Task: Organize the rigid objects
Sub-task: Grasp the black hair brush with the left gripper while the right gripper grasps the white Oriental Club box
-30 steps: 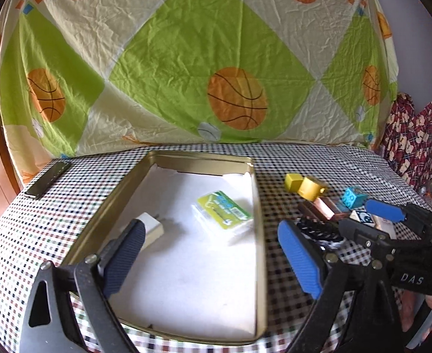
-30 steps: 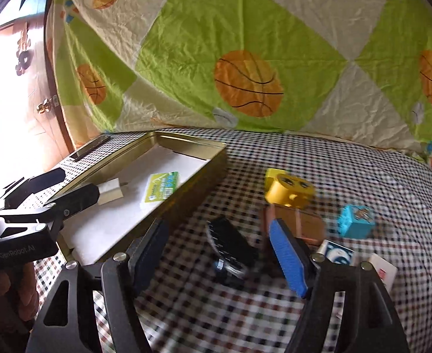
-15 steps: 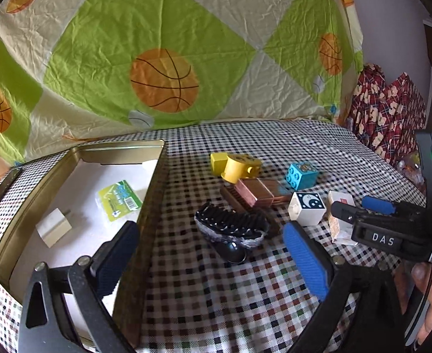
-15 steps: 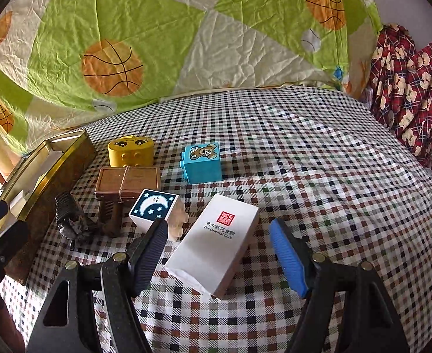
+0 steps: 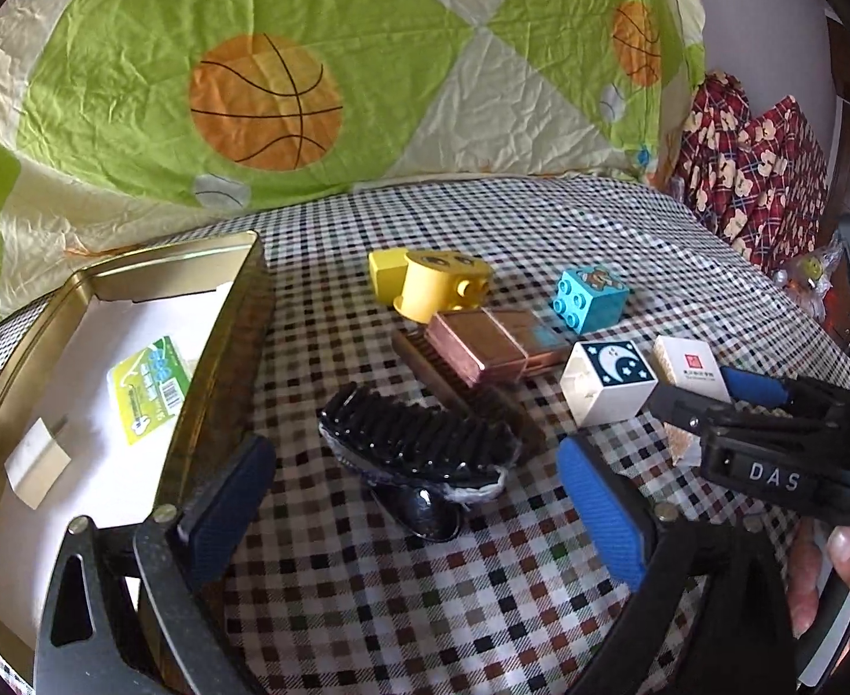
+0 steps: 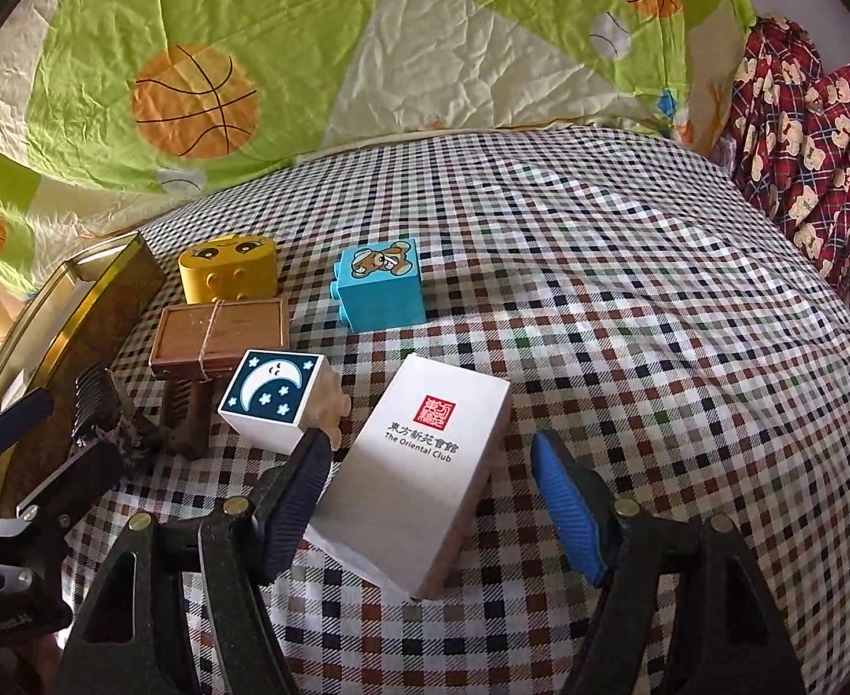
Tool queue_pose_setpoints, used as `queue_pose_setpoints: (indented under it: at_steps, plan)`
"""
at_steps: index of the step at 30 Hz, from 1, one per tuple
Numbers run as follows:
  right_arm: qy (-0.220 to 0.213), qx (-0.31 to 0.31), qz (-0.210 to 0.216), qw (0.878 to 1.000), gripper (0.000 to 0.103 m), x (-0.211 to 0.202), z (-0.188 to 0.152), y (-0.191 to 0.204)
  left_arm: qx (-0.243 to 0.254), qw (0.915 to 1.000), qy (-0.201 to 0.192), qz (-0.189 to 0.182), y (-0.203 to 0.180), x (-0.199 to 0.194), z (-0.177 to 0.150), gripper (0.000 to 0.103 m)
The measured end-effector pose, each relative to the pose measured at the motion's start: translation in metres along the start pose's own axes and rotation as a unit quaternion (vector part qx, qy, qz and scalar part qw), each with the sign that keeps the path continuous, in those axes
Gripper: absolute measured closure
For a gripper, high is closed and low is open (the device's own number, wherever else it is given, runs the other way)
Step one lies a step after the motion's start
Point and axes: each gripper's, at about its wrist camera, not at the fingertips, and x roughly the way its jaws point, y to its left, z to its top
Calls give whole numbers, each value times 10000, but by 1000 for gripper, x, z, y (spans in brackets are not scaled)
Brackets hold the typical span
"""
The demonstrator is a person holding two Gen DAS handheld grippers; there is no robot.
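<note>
My left gripper (image 5: 419, 509) is open, its fingers either side of a black brush (image 5: 419, 446) lying on the checked cloth beside the gold tin tray (image 5: 228, 324). My right gripper (image 6: 431, 504) is open and straddles a white "Oriental Club" box (image 6: 425, 469), not closed on it. The right gripper also shows in the left wrist view (image 5: 709, 388) at that box (image 5: 688, 368). A white moon block (image 6: 271, 399), a brown box (image 6: 219, 333), a yellow block (image 6: 228, 272) and a blue bear block (image 6: 381, 286) lie near.
The tray holds a green packet (image 5: 150, 388) and a small white block (image 5: 37, 466). A basketball-print sheet (image 5: 309, 75) hangs behind the table. Red patterned fabric (image 6: 813, 145) lies at the far right edge. My left gripper shows at the left in the right wrist view (image 6: 25, 446).
My left gripper swung right from over the tray to the black brush. My right gripper swung right from the brush and brown box to the white box and closed in on it.
</note>
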Motion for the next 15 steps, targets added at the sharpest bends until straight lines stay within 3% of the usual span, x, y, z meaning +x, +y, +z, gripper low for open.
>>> queue_pose_setpoints:
  at_steps: [3, 5, 8, 10, 12, 15]
  plan:
    - [59, -16, 19, 10000, 31, 2, 0, 1, -82, 9999, 45, -125, 3, 3, 2, 5]
    - [94, -20, 11, 10000, 45, 4, 0, 2, -89, 9999, 47, -81, 4, 4, 3, 7]
    - [78, -65, 24, 9999, 55, 2, 0, 4, -70, 10000, -7, 26, 7, 4, 5, 18]
    - [72, -85, 46, 9999, 58, 2, 0, 5, -22, 10000, -57, -35, 7, 2, 5, 40]
    - [59, -72, 79, 9999, 58, 2, 0, 4, 8, 9999, 4, -117, 7, 4, 5, 55]
    - [66, -83, 93, 9999, 58, 2, 0, 4, -9, 9998, 27, -214, 7, 5, 6, 56]
